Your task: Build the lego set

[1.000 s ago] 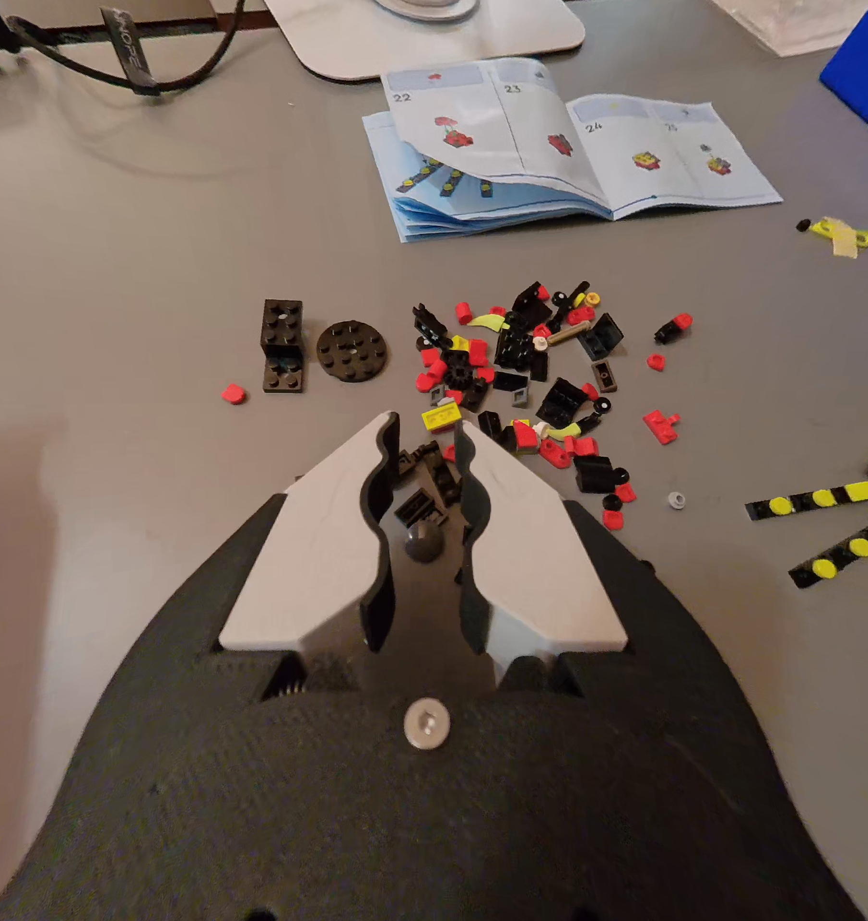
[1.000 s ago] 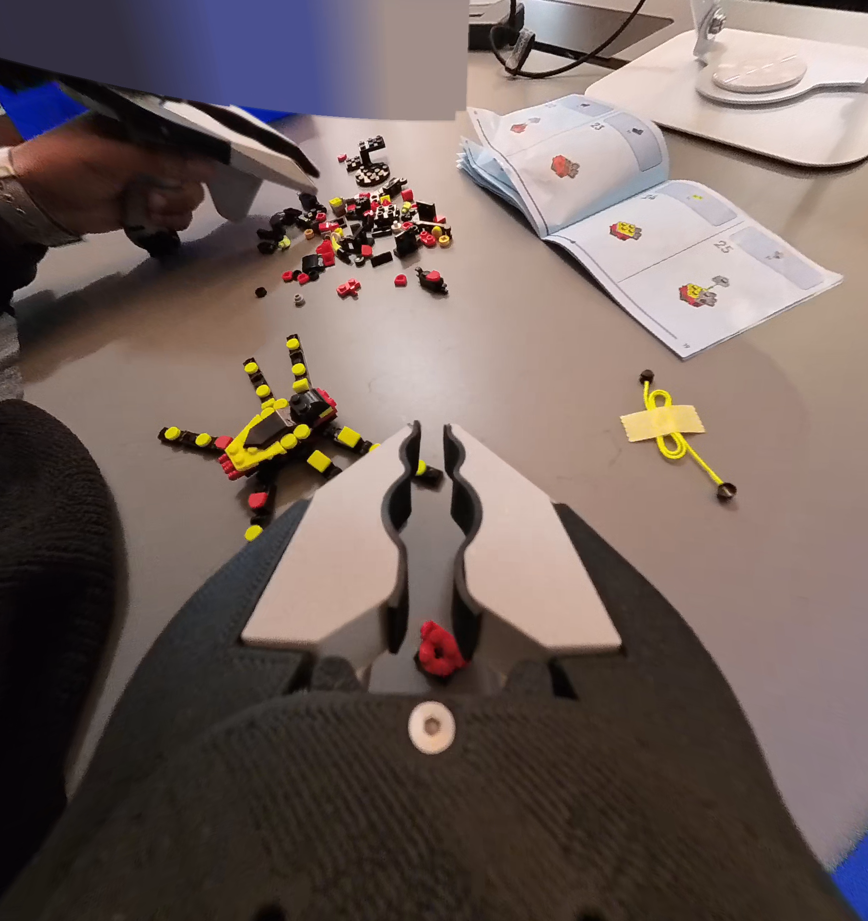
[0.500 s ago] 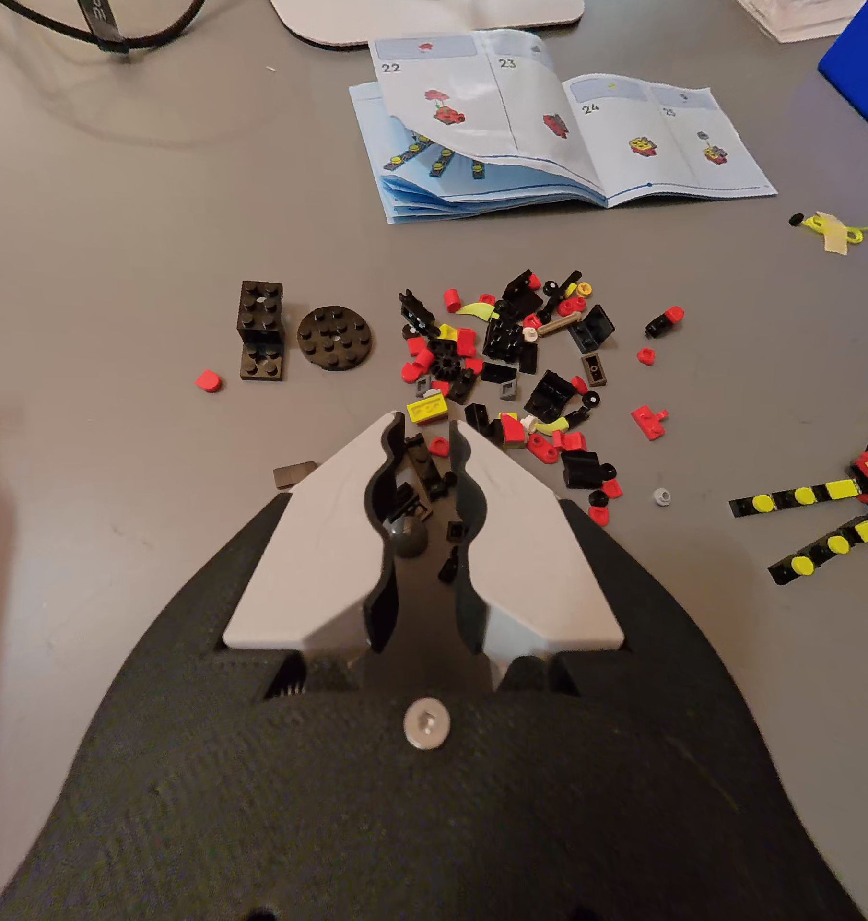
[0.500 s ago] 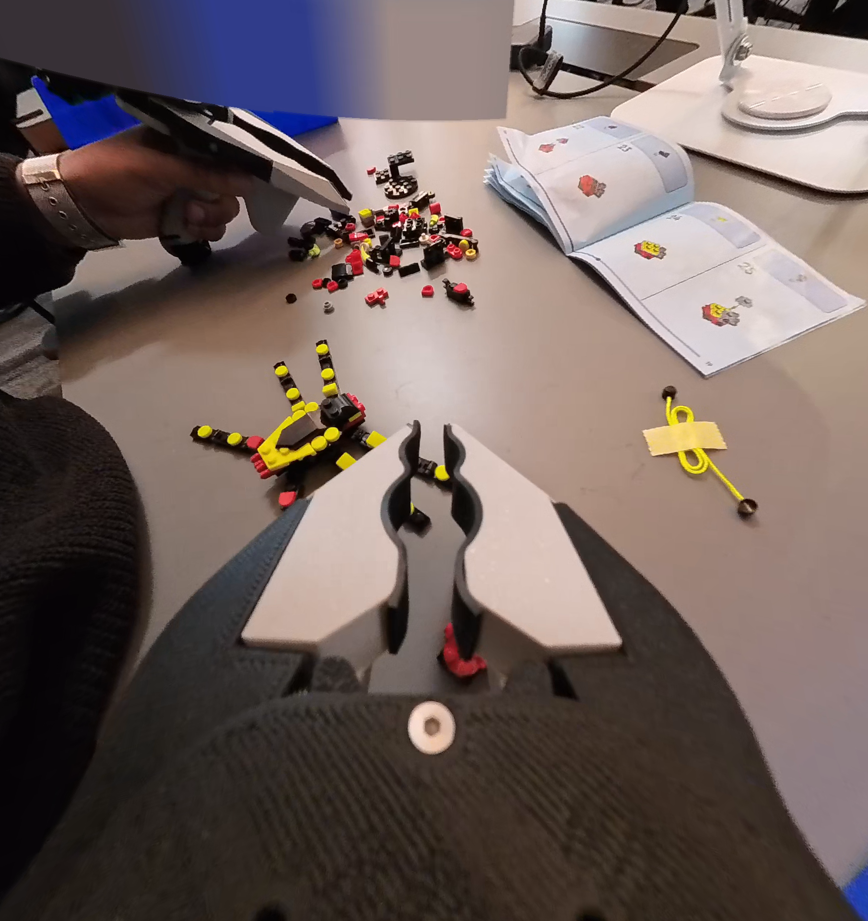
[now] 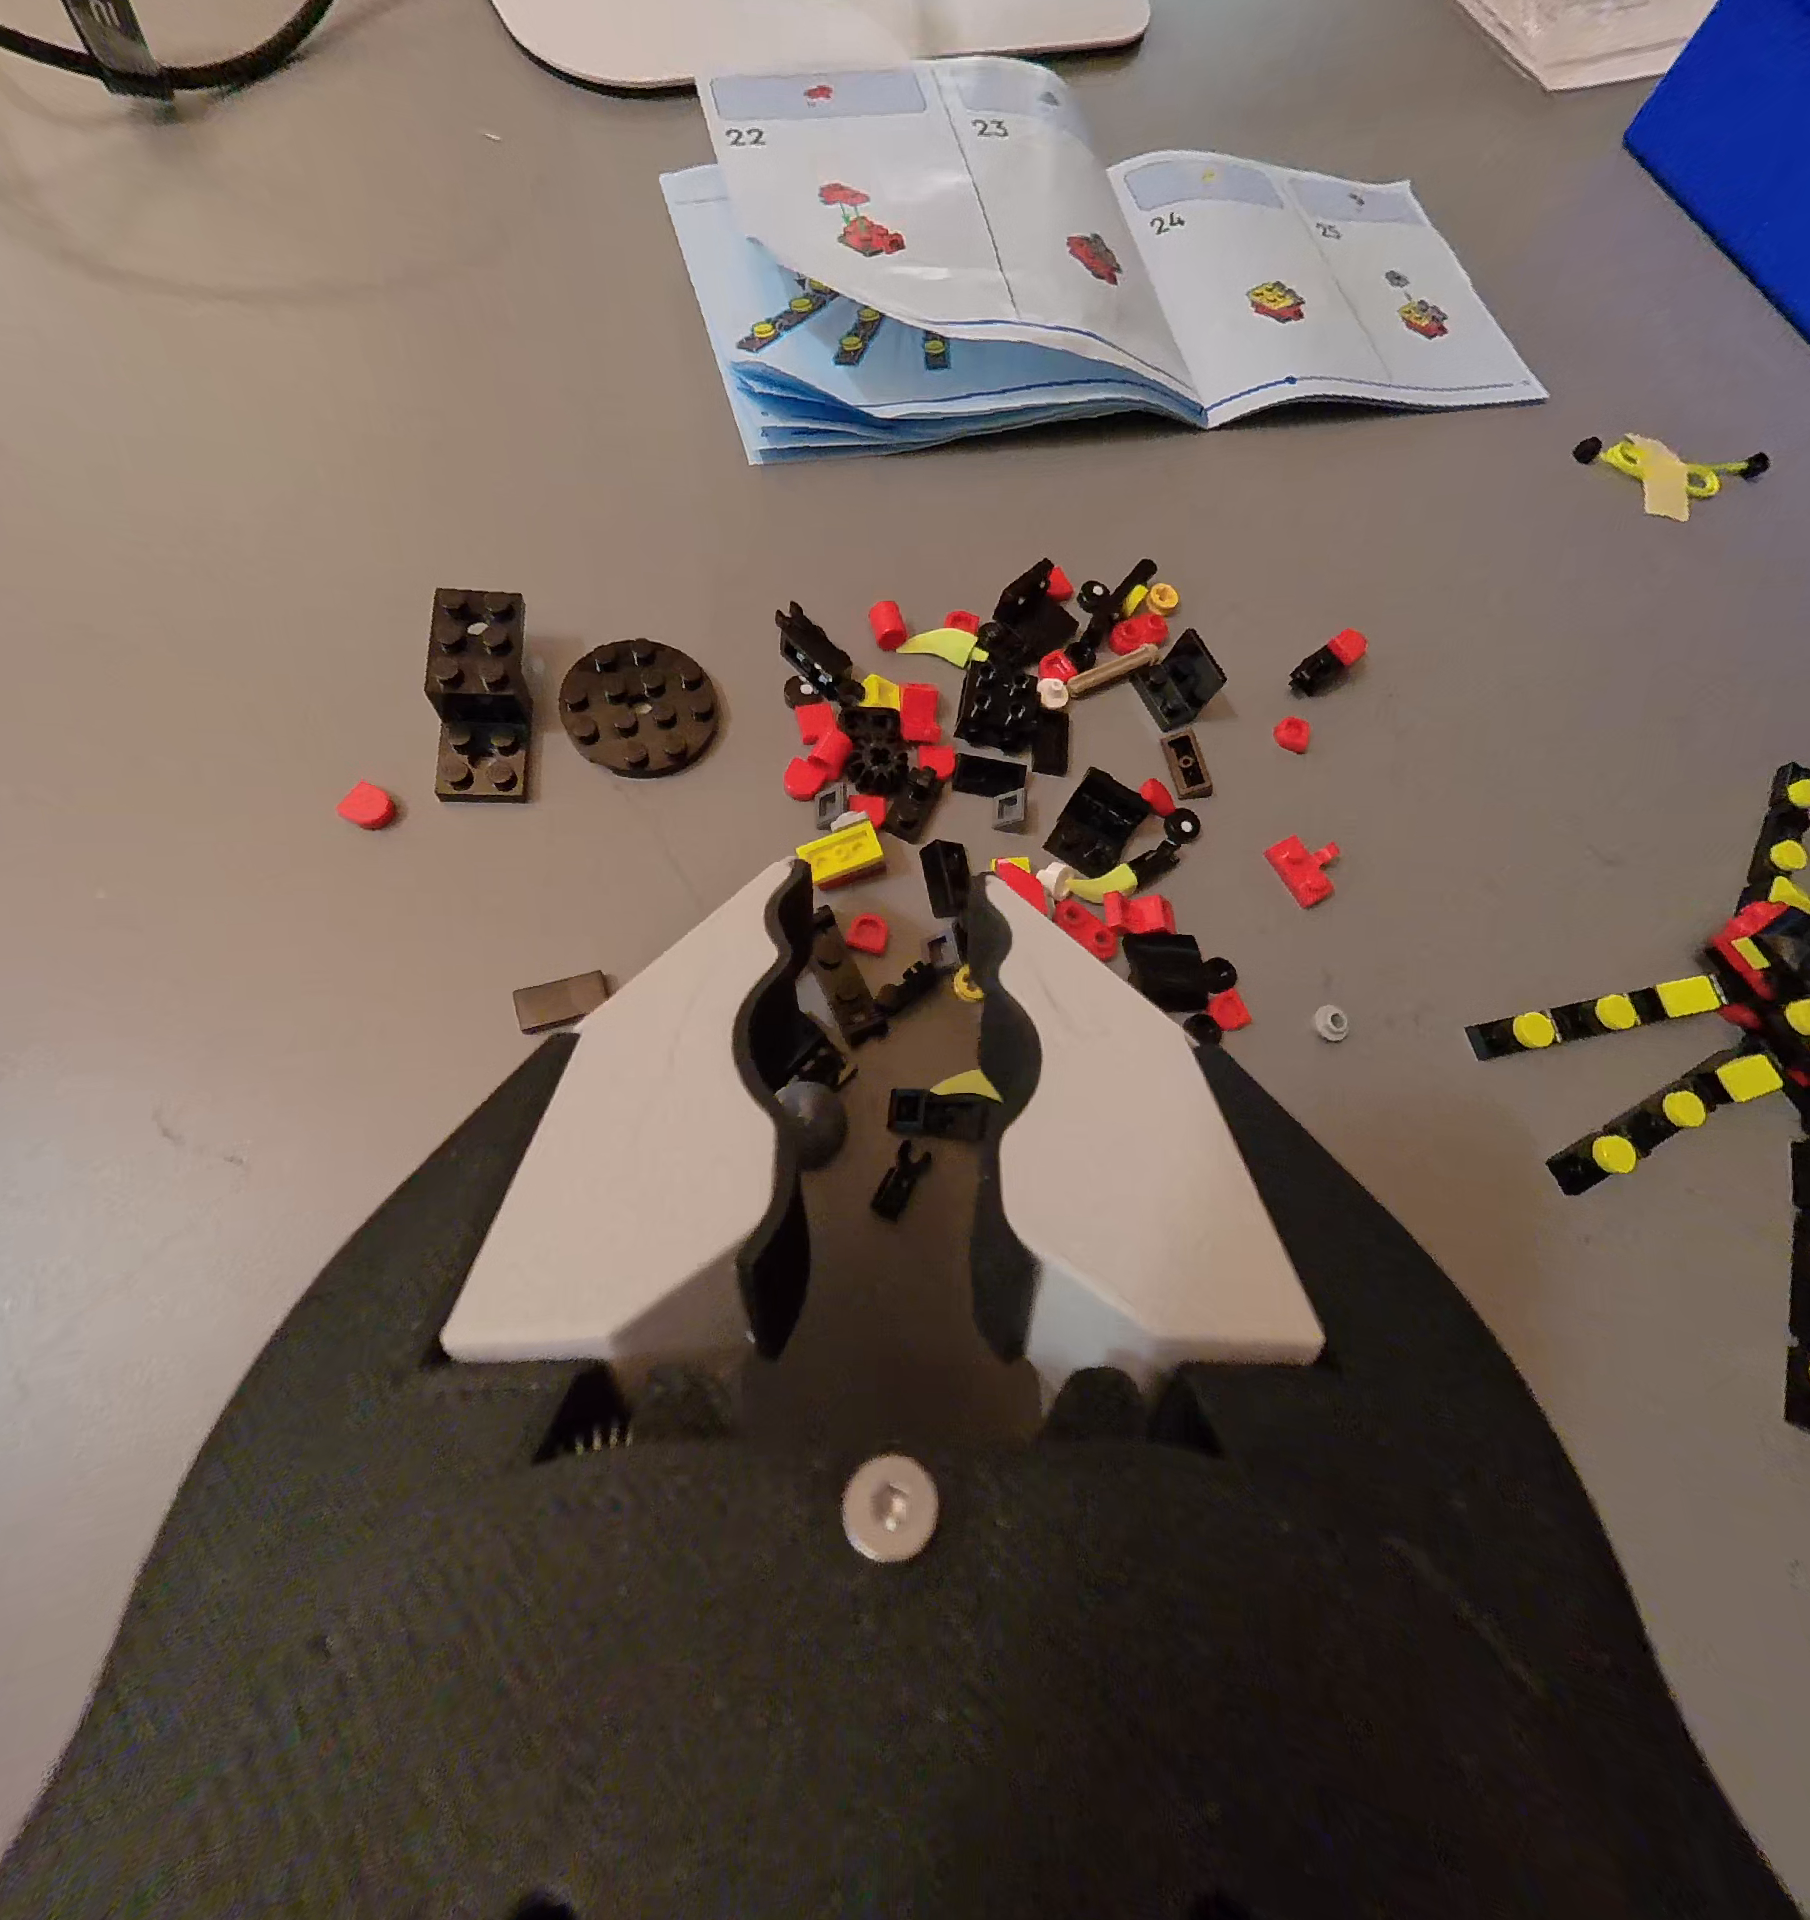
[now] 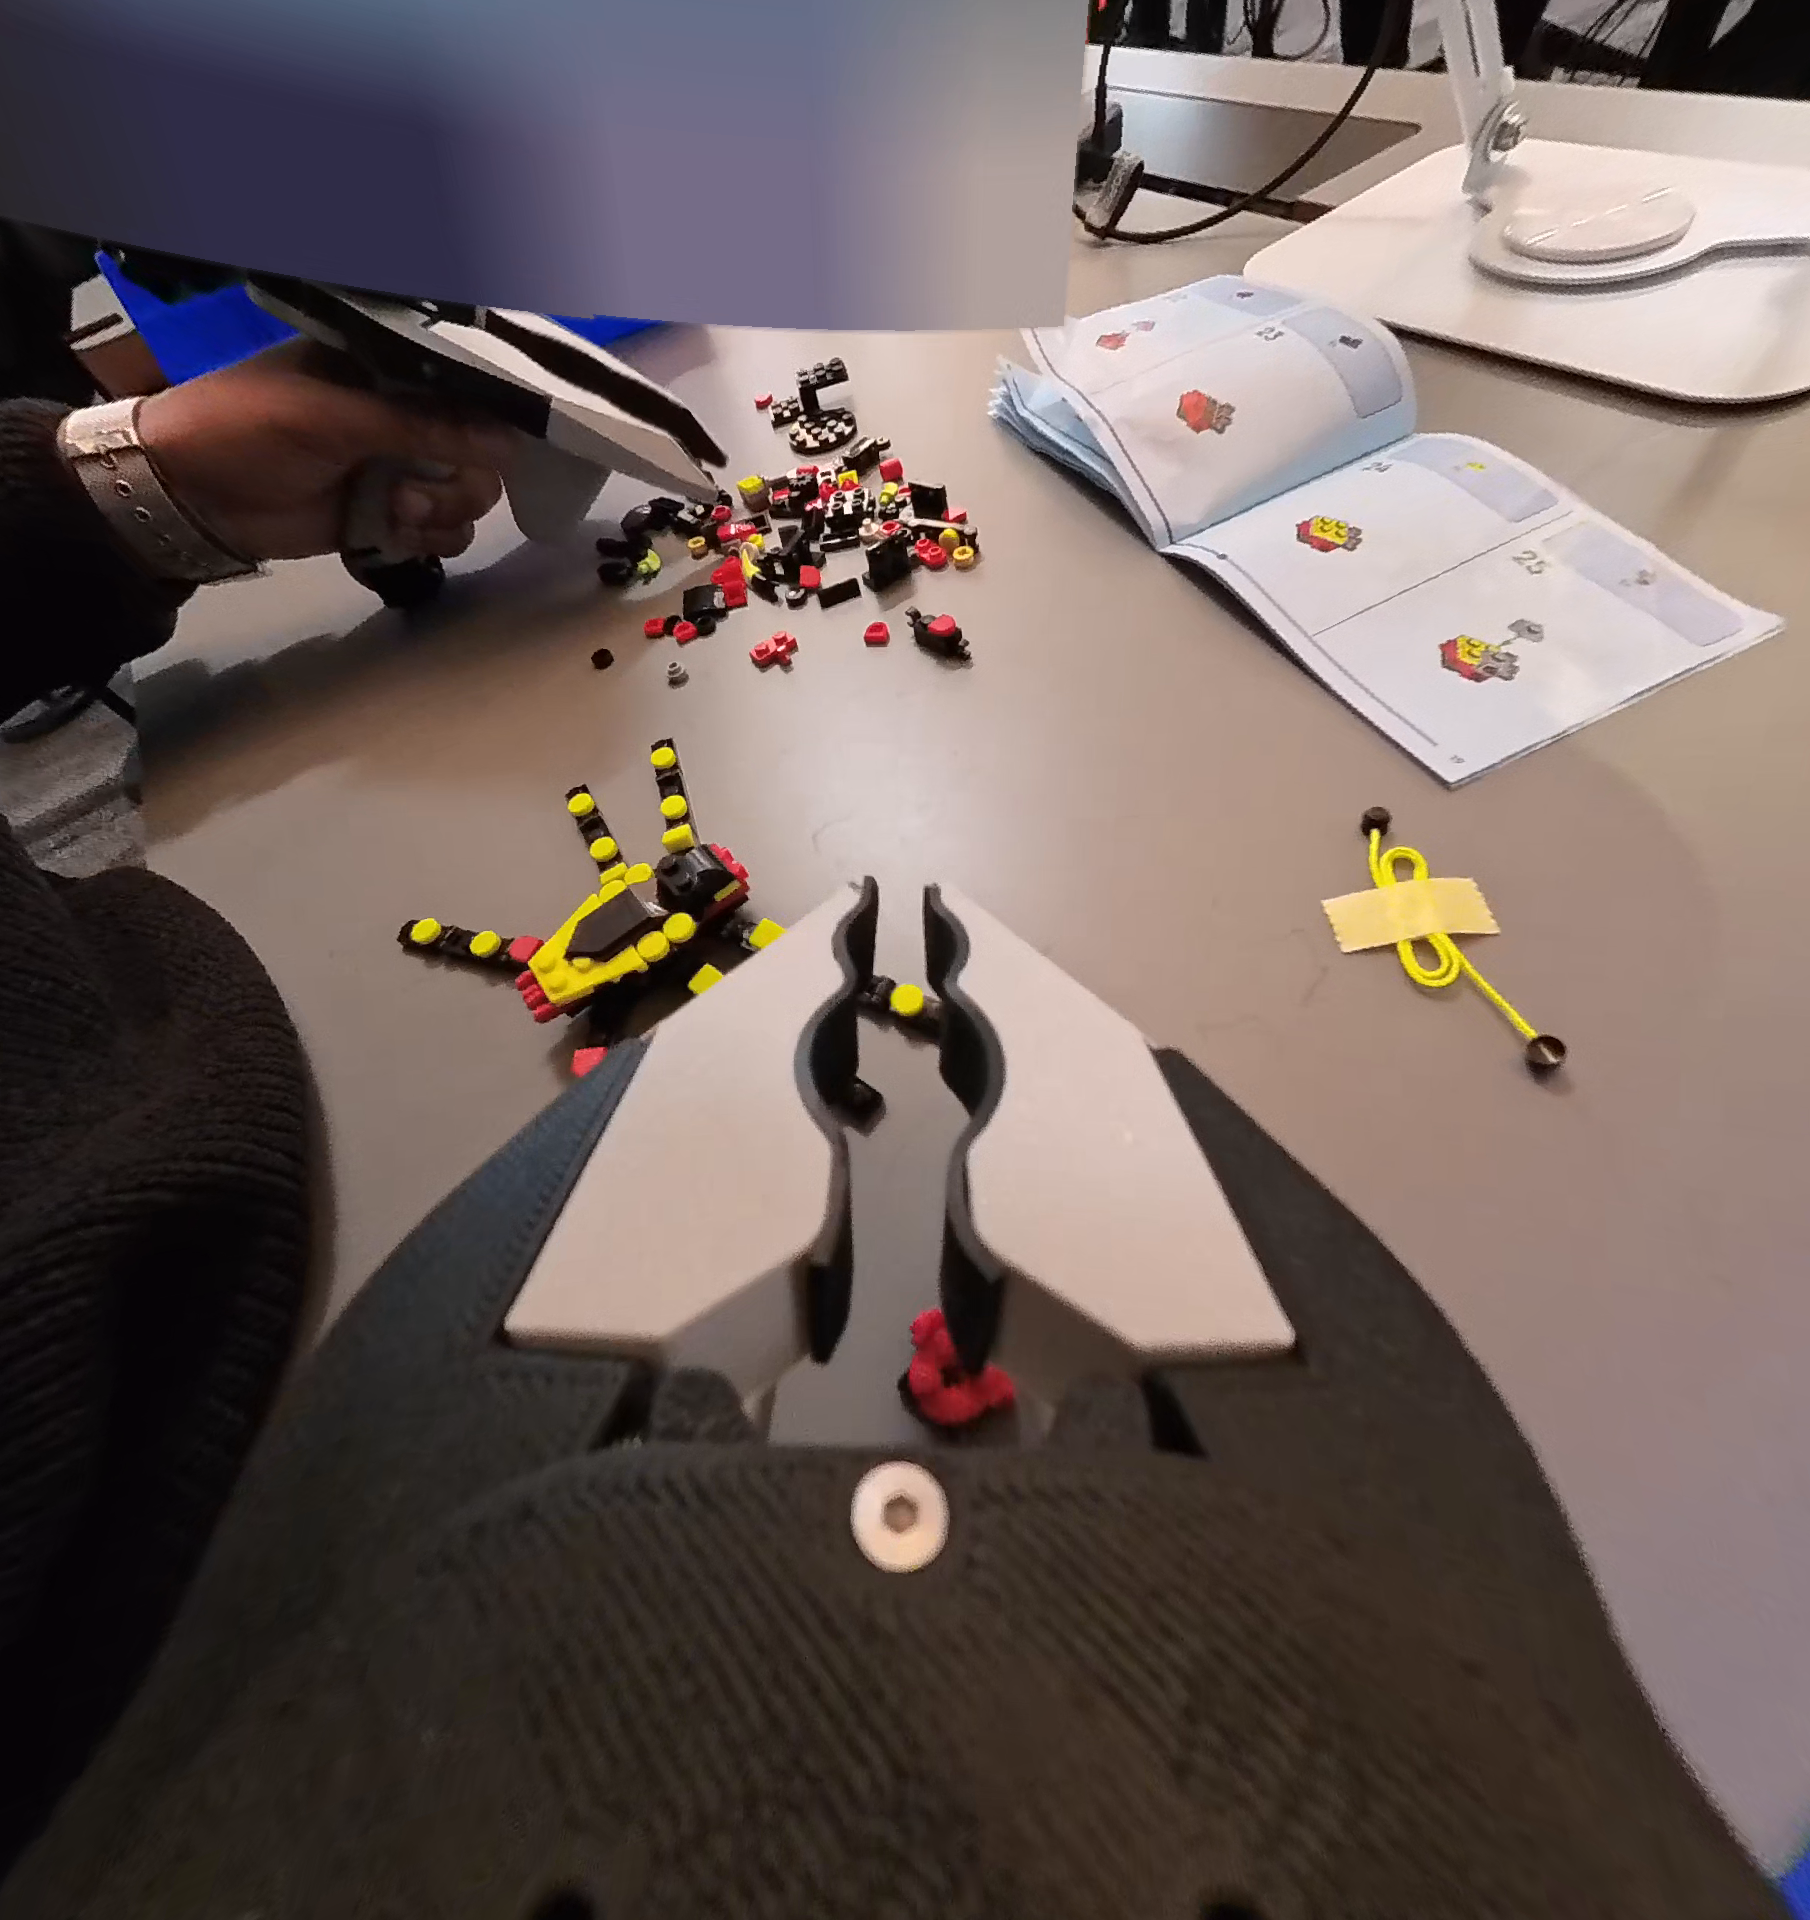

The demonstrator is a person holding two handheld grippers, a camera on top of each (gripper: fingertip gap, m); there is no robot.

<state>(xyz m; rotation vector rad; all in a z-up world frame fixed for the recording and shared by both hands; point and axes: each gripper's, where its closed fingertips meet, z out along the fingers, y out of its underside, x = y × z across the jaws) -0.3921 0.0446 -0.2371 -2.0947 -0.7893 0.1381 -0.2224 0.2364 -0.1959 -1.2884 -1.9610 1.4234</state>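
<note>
My left gripper (image 5: 885,883) is open and low over the near edge of a pile of small red, black and yellow lego pieces (image 5: 994,748). Several small black pieces and a dark grey ball piece (image 5: 813,1122) lie between its fingers. It also shows in the right wrist view (image 6: 709,483), held by a hand, with its tips at the pile (image 6: 828,530). My right gripper (image 6: 899,891) has its jaws a narrow gap apart, with nothing between the tips. A small red piece (image 6: 948,1371) sits at the base of its jaws. It hovers just right of the black, yellow and red spider model (image 6: 620,935).
An open instruction booklet (image 5: 1088,260) lies beyond the pile. A black brick assembly (image 5: 480,686), a round black plate (image 5: 639,707), a loose red piece (image 5: 366,805) and a dark tile (image 5: 558,1000) lie left of it. A taped yellow string (image 6: 1410,914), a white stand base (image 6: 1607,281) and a blue box (image 5: 1774,156) stand around. Some 25 centimeters of space lies between my two pairs of fingers. My left gripper is the nearer one to the dark tile (image 5: 558,1000): about 5 centimeters, against 35 centimeters.
My left gripper has opened a little wider and shifted slightly right over the pile's near edge. My right gripper has barely moved and its gap is the same.
</note>
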